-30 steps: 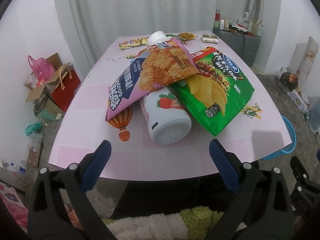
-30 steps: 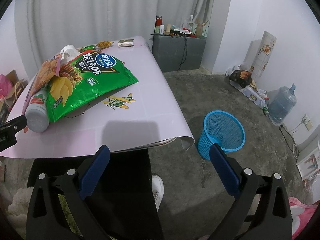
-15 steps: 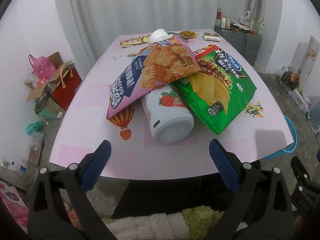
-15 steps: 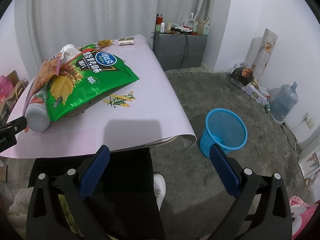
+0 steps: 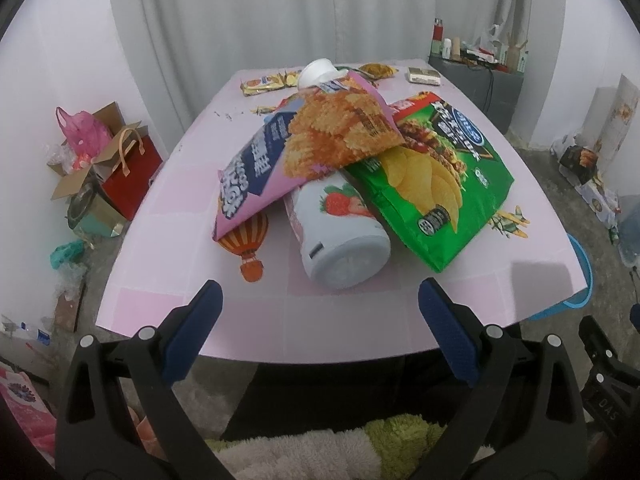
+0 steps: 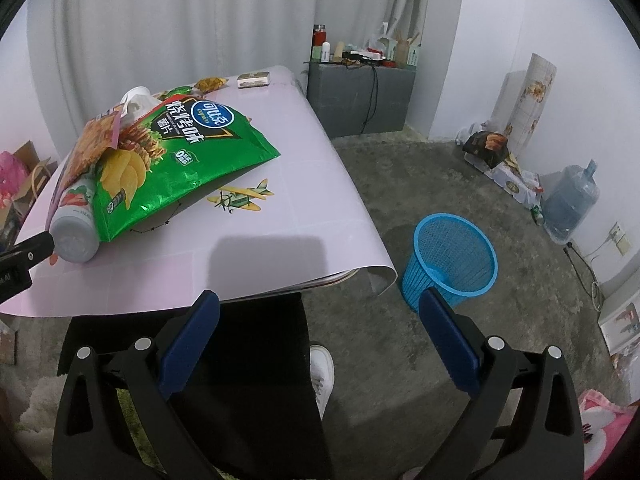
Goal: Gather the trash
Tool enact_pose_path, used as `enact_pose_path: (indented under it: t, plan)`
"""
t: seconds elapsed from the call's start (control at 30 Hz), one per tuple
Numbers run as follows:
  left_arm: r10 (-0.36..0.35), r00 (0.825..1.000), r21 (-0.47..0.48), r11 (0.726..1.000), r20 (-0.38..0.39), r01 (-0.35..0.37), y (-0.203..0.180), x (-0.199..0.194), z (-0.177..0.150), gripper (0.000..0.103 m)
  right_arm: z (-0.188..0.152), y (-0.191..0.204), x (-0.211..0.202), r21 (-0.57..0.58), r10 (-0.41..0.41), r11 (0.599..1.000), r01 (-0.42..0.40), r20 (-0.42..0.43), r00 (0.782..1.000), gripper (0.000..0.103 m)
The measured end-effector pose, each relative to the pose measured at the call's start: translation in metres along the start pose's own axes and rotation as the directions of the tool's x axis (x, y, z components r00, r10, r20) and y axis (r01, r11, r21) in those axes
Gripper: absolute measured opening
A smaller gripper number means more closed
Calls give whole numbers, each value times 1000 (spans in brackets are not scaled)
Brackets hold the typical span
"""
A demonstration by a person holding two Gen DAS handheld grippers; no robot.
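Note:
A pile of trash lies on the pink table: a white strawberry bottle on its side, a pink chip bag draped over it, and a green chip bag leaning on its right. My left gripper hangs open at the table's near edge, just short of the bottle's base. In the right wrist view the green chip bag and the bottle sit at left. My right gripper is open over the table's near right corner, with the blue mesh bin on the floor beyond it.
Small wrappers and a flat box lie at the table's far end. A red bag and cardboard boxes stand on the floor at left. A grey cabinet, a water jug and floor clutter line the right walls.
Both views have drifted slightly: the left gripper has edged a little closer to the pile, and the right view has tilted a touch. Both grippers stay open and nothing on the table has moved.

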State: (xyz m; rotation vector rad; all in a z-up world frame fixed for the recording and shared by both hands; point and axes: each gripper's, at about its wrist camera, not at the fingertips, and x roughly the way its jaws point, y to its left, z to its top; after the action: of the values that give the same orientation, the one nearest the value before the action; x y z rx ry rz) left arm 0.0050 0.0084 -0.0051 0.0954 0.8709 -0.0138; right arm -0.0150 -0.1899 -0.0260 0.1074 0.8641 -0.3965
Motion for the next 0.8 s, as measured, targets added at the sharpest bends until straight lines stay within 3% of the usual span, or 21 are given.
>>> enact_pose_path:
  t: [0.27,0.47,0.53,0.57,0.7,0.8]
  plan:
    - [22,999,-37,999,39,-21,44,14,18,94,4,4,6,37,59,998,-59,12,998,97]
    - [-119,990,-5,993,77,120,78,32,27,94,10,15,17,34,108,994,-109,30,994,97]
    - [-230,962,26,973,145,228,88,34,24,94,14,21,20,16,124,992,-125,35,992,97]
    - [-249,953,37,969,175,246,91,35,22,94,15,23,21,13,127,992,-128,36,991,97]
    - [-167,966,144,980,195,140,87,54,23,94,21,29,27,18,151,988,-151,14,988,97]
    - [-135,972,230,969,192,89,85,69,21,94,24,29,35,34,162,986,-161,-15,987,97]
